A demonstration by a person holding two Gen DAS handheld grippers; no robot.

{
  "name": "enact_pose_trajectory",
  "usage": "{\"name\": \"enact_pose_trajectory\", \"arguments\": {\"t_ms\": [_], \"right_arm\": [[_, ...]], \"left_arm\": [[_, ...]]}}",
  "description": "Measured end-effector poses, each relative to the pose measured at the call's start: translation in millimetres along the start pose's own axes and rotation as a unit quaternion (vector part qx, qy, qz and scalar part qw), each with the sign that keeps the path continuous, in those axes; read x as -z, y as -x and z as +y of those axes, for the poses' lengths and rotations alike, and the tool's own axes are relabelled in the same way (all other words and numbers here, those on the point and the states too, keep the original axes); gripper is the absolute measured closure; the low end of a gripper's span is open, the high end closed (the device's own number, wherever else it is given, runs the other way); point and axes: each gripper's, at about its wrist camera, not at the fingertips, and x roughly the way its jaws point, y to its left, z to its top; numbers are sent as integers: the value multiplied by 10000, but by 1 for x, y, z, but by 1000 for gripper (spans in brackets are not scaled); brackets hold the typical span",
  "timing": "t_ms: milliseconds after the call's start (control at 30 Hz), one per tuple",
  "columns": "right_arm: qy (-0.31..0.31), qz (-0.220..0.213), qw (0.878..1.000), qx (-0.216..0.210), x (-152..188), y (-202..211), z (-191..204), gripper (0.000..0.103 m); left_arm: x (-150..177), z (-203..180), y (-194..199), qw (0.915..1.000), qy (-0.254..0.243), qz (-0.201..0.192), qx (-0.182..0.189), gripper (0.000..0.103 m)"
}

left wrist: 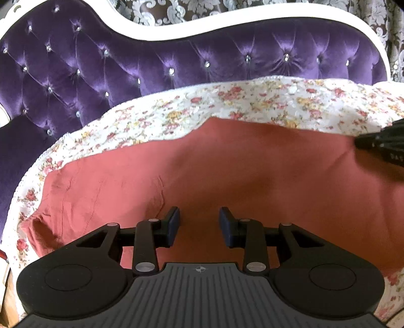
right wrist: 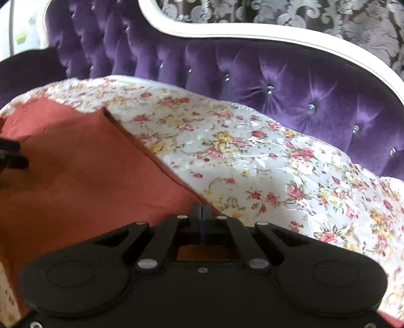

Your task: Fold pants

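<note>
Rust-red pants lie spread flat on a floral bedspread. In the left wrist view my left gripper hovers low over the middle of the cloth. Its jaws stand apart and nothing is pinched between the blue pads. At the right edge of that view, my right gripper reaches the far right side of the pants. In the right wrist view the right gripper has its fingers pressed together on the pants' edge, where red cloth meets the bedspread. My left gripper shows at the left margin.
A purple tufted headboard with a white curved frame rises behind the bed. Patterned grey fabric hangs beyond it. Floral bedspread stretches to the right of the pants. A wooden edge shows at the lower left.
</note>
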Motion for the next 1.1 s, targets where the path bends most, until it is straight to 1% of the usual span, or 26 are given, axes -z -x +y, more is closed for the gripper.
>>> {"name": "enact_pose_trajectory", "arguments": {"t_ms": [33,100,167,200,233,267,300,367,433,567,633,667,700,767,833,900,967,1067,1100], "right_arm": [[-31,-23,10000,35,0,0,0,102],[-97,-39,9999,64,1,1,0,101],[-134,-85,9998,86,1,4,-1,100],[-230,-137,9996,107,1,11,-4,97],[-352,-203,9991,133,1,20,-9,96],[-474,-280,9984,152,2,28,-14,94],[-628,-374,9972,162,4,42,-22,89],[-843,-455,9951,227,10,64,-36,85],[-877,-399,9949,306,18,79,-53,84],[-688,-31,9969,378,39,96,-85,82],[-613,92,9973,386,45,97,-95,75],[-583,138,9974,400,48,97,-99,64],[-559,177,9974,420,50,96,-103,56],[-483,225,9978,406,52,92,-108,53],[-367,330,9982,353,54,86,-108,53],[-251,438,9985,213,56,80,-108,53],[-205,474,9987,30,60,78,-108,53],[-317,425,9985,-92,64,78,-110,53],[-409,407,9983,-126,65,78,-112,64]], "left_arm": [[2,0,-1,10000,-24,35,-7,69],[7,-3,-7,9994,-254,219,-17,68],[8,-5,-6,9991,-383,165,-63,69],[6,-6,-4,9990,-396,180,-80,69],[4,-6,-1,9992,-362,175,-82,70],[2,-6,2,9994,-316,143,-62,70],[0,-6,7,9996,-268,86,-18,70],[-4,-12,15,9996,-272,-5,40,70],[-8,-24,20,9993,-352,-70,121,70],[-12,-52,20,9983,-419,-67,400,70],[-13,-65,17,9976,-398,-23,560,70],[-13,-72,14,9973,-389,14,621,70],[-13,-77,11,9972,-390,66,642,70],[-10,-87,2,9971,-445,196,580,70],[-7,-90,2,9976,-493,93,483,70],[-6,-90,4,9975,-508,88,475,70],[-7,-86,4,9974,-478,107,519,69],[-9,-85,3,9975,-410,143,557,69],[-9,-86,3,9975,-424,139,544,69]]}}
